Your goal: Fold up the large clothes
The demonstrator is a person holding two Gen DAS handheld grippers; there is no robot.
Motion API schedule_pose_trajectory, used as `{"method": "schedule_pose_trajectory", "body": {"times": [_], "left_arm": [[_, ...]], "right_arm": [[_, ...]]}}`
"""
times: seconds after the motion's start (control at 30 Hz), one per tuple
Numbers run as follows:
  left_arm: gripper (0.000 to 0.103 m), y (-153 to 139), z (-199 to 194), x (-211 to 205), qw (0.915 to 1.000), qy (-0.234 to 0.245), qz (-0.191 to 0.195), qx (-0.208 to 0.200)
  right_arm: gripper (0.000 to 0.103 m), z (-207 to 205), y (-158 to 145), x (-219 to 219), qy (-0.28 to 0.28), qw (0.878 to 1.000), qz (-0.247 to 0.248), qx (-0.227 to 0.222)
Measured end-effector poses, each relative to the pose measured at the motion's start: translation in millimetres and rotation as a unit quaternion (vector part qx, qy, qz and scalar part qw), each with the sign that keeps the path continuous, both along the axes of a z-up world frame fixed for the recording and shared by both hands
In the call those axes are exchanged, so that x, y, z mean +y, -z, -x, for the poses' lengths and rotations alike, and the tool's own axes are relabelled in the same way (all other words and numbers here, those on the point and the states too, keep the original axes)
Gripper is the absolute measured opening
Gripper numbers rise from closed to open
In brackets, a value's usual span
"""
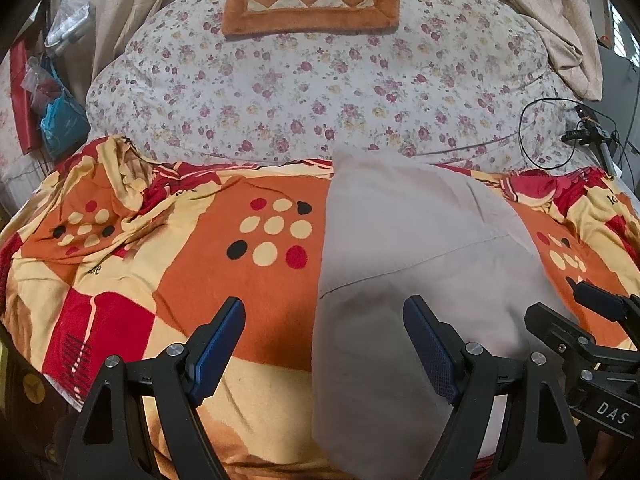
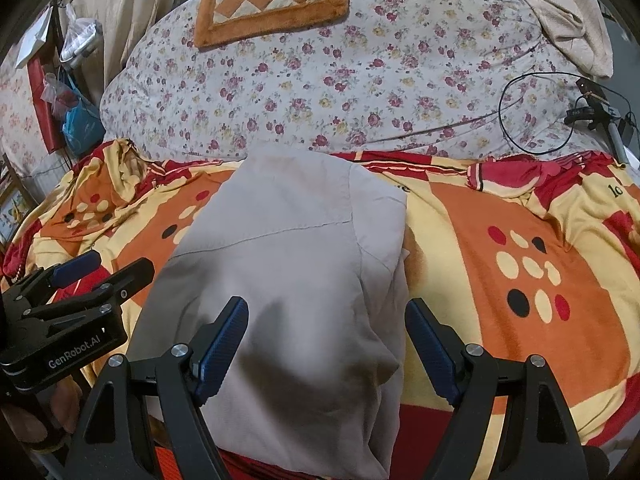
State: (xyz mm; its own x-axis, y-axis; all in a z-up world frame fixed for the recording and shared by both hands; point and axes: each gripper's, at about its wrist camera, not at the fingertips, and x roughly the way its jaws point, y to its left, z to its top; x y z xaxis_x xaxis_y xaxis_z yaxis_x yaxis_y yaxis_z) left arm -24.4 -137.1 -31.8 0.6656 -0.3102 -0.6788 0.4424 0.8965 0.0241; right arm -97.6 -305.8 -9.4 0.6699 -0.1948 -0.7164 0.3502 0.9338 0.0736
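While both tools — left tool [image 1: 324,344], right tool [image 2: 326,344] — hover wide and empty, the garment [image 2: 288,280] lies mid-frame, already folded narrow on the bed [image 2: 500,216]; little seems left.

The grey garment [image 1: 404,264] runs off the bottom edge below the blanket [image 1: 248,280]. Blanket lettering beside it is too small to read.

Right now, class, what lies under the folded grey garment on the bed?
The grey garment rests on an orange, red and cream patterned blanket, which shows all around it. The blanket's pattern directly beneath is covered, as is anything between them.
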Motion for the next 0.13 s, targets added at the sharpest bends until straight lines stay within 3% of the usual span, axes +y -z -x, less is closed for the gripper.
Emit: {"method": "schedule_pose_trajectory", "body": {"times": [0.13], "left_arm": [[0.082, 1.2, -2.8, 1.0, 1.0000, -0.001, 0.004, 0.005]], "right_arm": [[0.082, -2.2, 2.1, 0.1, -0.004, 1.000, 0.000, 0.003]]}}
